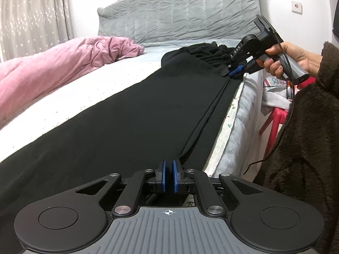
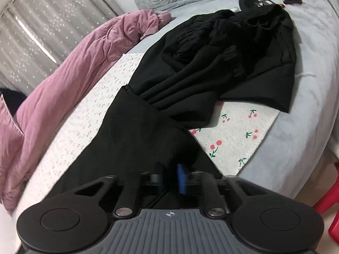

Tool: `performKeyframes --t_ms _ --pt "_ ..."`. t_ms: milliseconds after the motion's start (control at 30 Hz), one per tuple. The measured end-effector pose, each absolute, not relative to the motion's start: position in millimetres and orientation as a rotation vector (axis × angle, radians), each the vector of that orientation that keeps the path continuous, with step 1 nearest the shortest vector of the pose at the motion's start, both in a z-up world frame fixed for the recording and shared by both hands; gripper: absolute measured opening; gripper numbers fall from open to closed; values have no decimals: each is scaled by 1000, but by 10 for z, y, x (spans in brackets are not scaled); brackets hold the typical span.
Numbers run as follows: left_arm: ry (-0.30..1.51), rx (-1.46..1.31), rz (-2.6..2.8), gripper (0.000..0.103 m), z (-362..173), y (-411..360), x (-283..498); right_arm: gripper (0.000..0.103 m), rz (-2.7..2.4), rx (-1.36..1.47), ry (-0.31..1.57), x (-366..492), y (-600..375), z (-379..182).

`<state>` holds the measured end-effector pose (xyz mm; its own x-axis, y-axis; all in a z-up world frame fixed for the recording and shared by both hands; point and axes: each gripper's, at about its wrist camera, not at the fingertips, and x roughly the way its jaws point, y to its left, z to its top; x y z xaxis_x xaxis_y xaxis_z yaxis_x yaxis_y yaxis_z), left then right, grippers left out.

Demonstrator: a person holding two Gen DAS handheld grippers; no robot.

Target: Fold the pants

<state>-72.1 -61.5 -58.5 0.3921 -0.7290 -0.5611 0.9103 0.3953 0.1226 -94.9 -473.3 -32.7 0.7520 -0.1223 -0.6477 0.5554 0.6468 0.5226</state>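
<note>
Black pants (image 1: 131, 116) lie stretched long along the near edge of the bed, legs folded one onto the other. My left gripper (image 1: 169, 169) is shut on the near end of the pants. My right gripper (image 1: 234, 70) is at the far end by the bed edge, shut on the pants there. In the right wrist view the right gripper (image 2: 170, 176) holds the black cloth (image 2: 137, 131), with cloth between its blue pads (image 2: 181, 180). The view is blurred.
A pile of other black clothes (image 2: 243, 48) lies beyond the pants' far end. A pink duvet (image 1: 53, 67) is bunched on the left of the bed. A grey headboard (image 1: 180, 8) stands behind. A red stool (image 1: 273, 122) stands by the bed's right side.
</note>
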Motion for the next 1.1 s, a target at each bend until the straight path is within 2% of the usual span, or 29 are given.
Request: performKeyframes --t_ms 133,300,667,733,800,833,867,933,1000,1100 --pt "436 452 -1061 1 -530 -615 -755 4 -428 727 594 -1005 -4667 -262" --pt "412 428 -1077 0 -409 -548 -812 4 -448 680 536 -1197 -4598 -123" --pt "485 441 -1162 1 -459 -565 -883 5 -517 602 616 -1221 -4523 -178" --pt "518 426 -1184 8 -459 -549 -855 8 -531 563 658 -1170 -4509 -202" --pt "545 391 -1210 9 -450 -503 -826 25 -549 516 667 -1179 -4450 -177" --pt "554 379 -1209 15 -439 -482 -810 39 -572 491 665 -1183 -4431 -153" --pt "557 367 -1203 18 -419 -455 -792 44 -598 457 657 -1194 -4413 -119" --pt "546 339 -1171 47 -370 -387 -749 44 -608 392 640 -1207 -4376 -51" --pt "523 306 -1122 63 -308 -289 -675 47 -595 357 631 -1207 -4352 14" --pt "512 286 -1022 65 -229 -155 -507 52 -571 341 621 -1174 -4337 69"
